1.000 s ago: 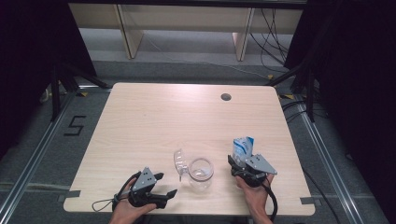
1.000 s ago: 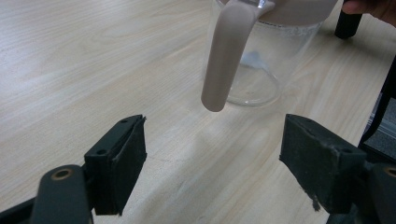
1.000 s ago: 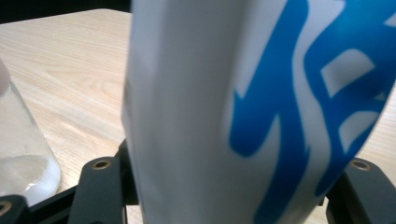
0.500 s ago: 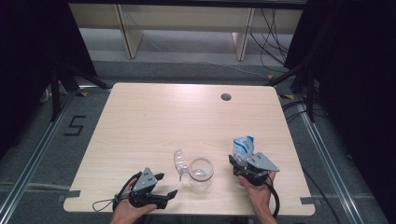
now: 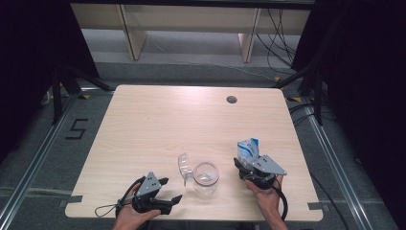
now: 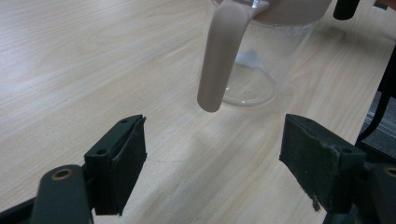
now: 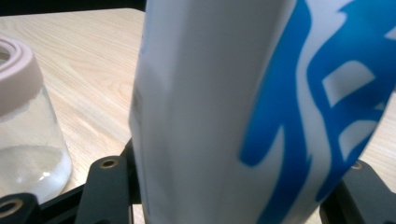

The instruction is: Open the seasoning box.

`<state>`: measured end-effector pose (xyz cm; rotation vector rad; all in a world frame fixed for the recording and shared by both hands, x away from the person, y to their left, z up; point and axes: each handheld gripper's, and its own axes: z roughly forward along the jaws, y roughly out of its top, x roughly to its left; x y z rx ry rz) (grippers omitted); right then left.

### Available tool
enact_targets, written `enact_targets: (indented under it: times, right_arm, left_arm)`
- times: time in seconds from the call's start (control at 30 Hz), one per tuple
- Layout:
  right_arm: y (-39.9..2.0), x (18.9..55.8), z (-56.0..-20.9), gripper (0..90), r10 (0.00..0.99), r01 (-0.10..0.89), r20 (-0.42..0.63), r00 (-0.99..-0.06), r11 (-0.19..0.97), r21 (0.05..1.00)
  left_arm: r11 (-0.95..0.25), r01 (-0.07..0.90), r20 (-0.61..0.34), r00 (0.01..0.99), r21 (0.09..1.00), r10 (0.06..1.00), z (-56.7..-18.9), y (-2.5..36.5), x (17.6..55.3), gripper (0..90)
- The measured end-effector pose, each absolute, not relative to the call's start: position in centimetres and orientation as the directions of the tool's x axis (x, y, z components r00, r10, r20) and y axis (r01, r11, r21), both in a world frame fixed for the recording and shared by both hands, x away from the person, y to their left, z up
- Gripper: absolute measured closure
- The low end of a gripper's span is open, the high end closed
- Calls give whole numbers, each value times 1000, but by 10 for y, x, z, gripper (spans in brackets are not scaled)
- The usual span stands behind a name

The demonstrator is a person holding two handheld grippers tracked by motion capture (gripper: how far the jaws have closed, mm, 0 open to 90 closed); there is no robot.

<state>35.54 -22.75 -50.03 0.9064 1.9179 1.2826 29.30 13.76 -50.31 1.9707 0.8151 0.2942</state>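
Here, my right gripper (image 5: 245, 163) stands just right of the glass jar (image 5: 206, 178) near the table's (image 5: 191, 120) front edge, its jaws clamped around a white-and-blue pouch (image 5: 249, 149) held upright. My left gripper (image 5: 170, 189) rests just left of the jar, jaws spread wide with nothing between them, pointing at the jar's hanging pale lid strap (image 6: 219, 60).

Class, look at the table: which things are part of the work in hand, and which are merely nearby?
In use:
- white and blue pouch, between the right gripper jaws
- clear jar with its open lid
- left gripper, open, facing the jar

Merely nearby:
- shelving beyond the table
- floor cables
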Motion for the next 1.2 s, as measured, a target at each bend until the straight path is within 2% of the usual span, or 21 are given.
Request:
enact_targets:
  times: [0.17,0.37,0.6,0.77,0.87,1.2]
  right_arm:
    - [-229,355,-499,416,815,173,-156,-558,298,939]
    - [-228,357,-502,415,820,208,-109,-562,268,941]
    - [-225,358,-502,419,805,191,-139,-577,298,935]
    - [-223,356,-499,419,792,142,-206,-575,345,928]
    - [-223,357,-495,419,756,98,-279,-592,411,906]
    - [-222,350,-484,419,716,17,-348,-605,449,893]
  left_arm:
    - [-317,422,-130,748,849,651,-504,137,293,220]
    - [-325,420,-123,750,847,650,-503,138,293,220]
    - [-316,435,-136,740,843,658,-503,138,292,220]
    - [-315,437,-137,739,842,659,-503,138,292,220]
    - [-316,436,-135,739,843,660,-502,138,292,219]
    - [-327,426,-124,747,843,653,-502,139,293,219]
